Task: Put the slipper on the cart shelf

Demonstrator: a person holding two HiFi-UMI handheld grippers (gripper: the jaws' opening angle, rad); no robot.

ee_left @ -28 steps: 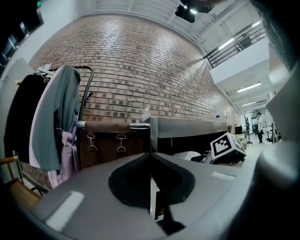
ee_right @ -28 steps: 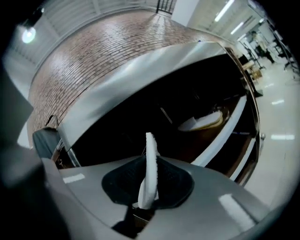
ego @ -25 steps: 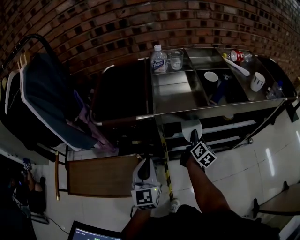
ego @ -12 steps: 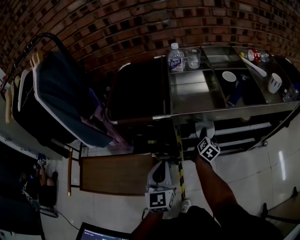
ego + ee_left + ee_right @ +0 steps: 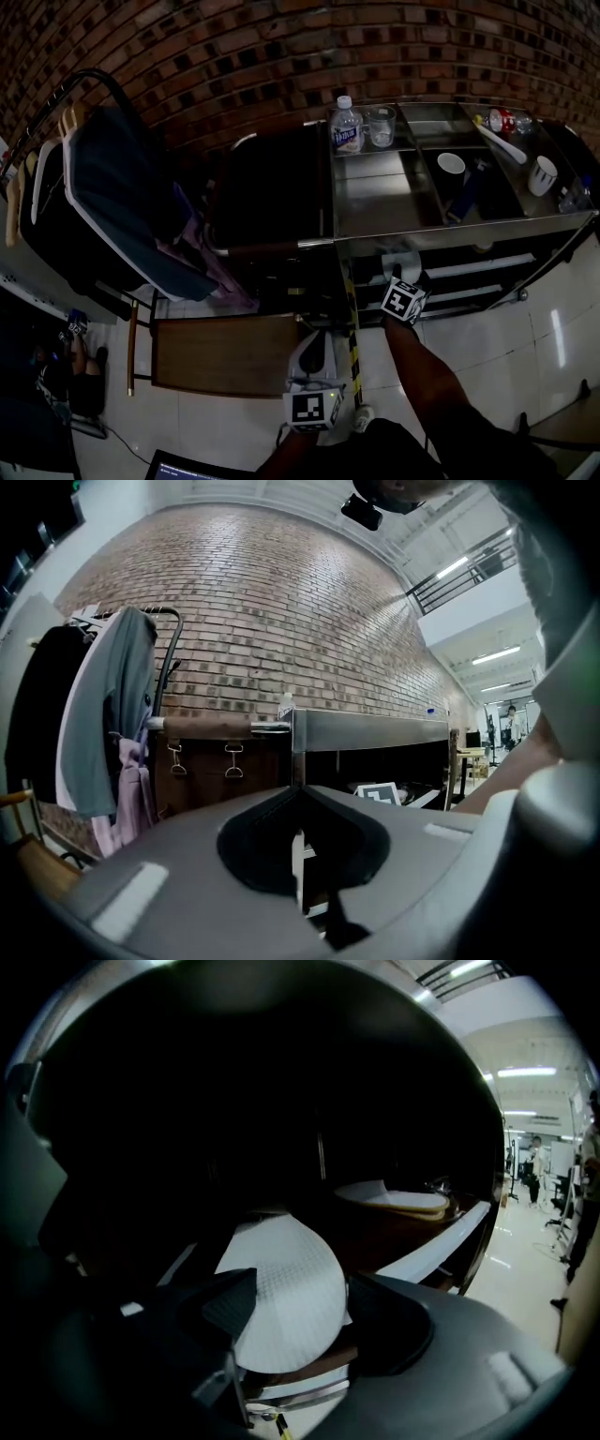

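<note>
A white slipper [image 5: 286,1288] lies sole-up on the cart's dark lower shelf [image 5: 403,1237], its rounded end between the jaws of my right gripper [image 5: 295,1321]. Those jaws are opening and stand apart from the slipper's sides. In the head view my right gripper [image 5: 411,278] reaches under the steel cart top [image 5: 375,202], where the slipper [image 5: 397,261] shows pale. A second slipper [image 5: 405,1200] rests further back on the same shelf. My left gripper [image 5: 316,336] hangs low over the floor in front of the cart; its jaws [image 5: 298,803] meet with nothing between them.
A water bottle [image 5: 345,126], a glass [image 5: 381,125] and cups [image 5: 451,163] stand on the cart top. A clothes rack with jackets [image 5: 103,187] is at the left, a low wooden table [image 5: 225,352] beside my left gripper. A striped cart leg [image 5: 353,319] stands between the grippers.
My right gripper has pushed further in under the cart top and its jaws have spread away from the slipper. The left gripper has stayed low near the floor.
</note>
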